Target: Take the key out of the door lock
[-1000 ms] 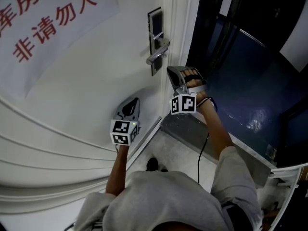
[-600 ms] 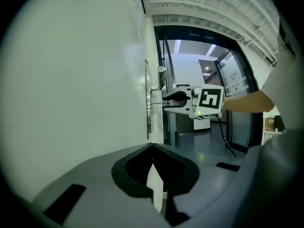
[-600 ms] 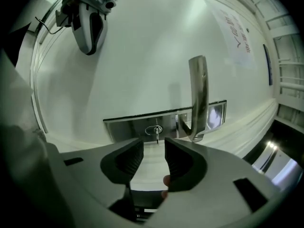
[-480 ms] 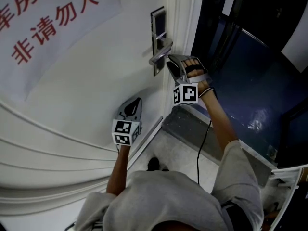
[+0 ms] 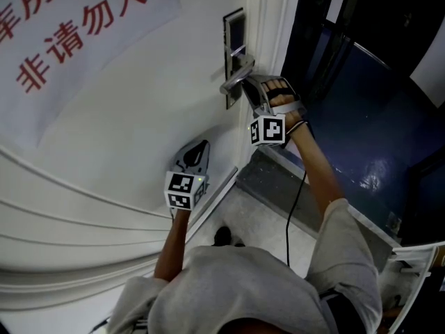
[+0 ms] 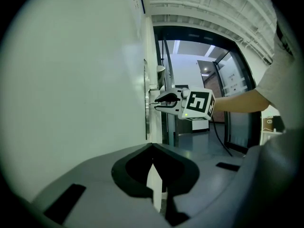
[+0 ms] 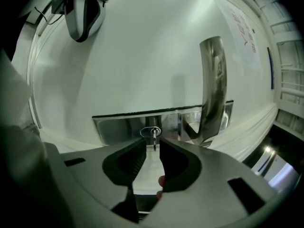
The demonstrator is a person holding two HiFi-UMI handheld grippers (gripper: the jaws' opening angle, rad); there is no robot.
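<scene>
Key (image 7: 154,138) in lock (image 7: 121,126) sits between parted, just-closing jaws of right hand-held gripper (image 7: 153,146), untouched

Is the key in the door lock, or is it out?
In. The key sticks out of the keyhole in the shiny lock plate, beside the door handle.

The door (image 5: 139,131) is painted white, smooth and a bit dull. The sign (image 5: 62,40) stuck on it looks like thin white paper with red print. The lock plate (image 7: 118,125) is shiny silver metal, like a mirror. The handle (image 7: 212,80) is shiny metal too, with smears of light on it. The key (image 7: 154,137) is small bright metal. The floor (image 5: 361,152) past the door is dark blue and glossy. The shirt (image 5: 229,291) is soft grey cloth.
</scene>
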